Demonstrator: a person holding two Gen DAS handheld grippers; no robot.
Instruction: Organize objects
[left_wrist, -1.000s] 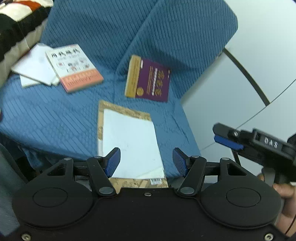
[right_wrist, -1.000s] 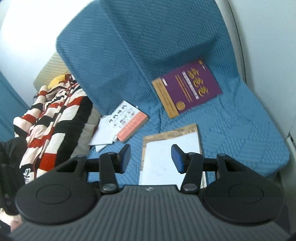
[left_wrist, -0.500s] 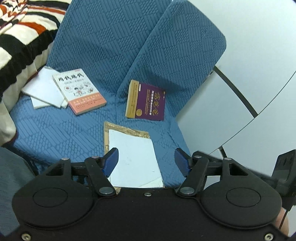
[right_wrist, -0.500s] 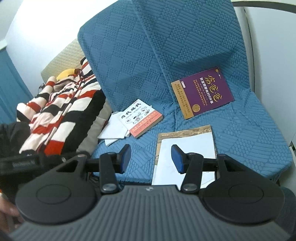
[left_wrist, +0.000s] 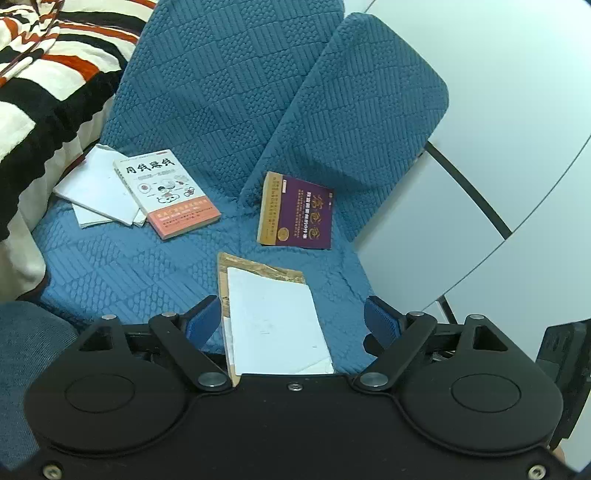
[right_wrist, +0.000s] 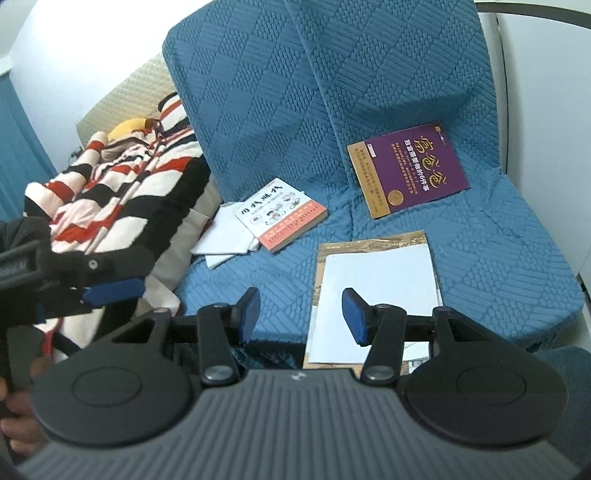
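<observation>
The books lie scattered on a blue quilted seat cover. Taken left to right in the left wrist view, a stack of white booklets sits at centre left, against a striped blanket in the upper left. A white-and-coral book rests partly on those booklets. A purple book lies just right of centre, at the foot of the backrest. A brown book with a white sheet on top lies at lower centre, nearest the camera. Compared with the frames a second earlier, both views show more of the seat and the books appear smaller. The left gripper has just been opening; its jaws now stand wide apart. The brown book is seen between them but lies below on the seat, and the pads press on nothing. This reads as a release and retreat, or a fresh approach, with no book yet stacked on another by either gripper. In the right wrist view, the right gripper has its jaws moderately apart and unchanged. They clamp nothing, and the right fingertip overlaps the white sheet in the picture only. The left gripper's blue pad shows at the left edge of that view.
</observation>
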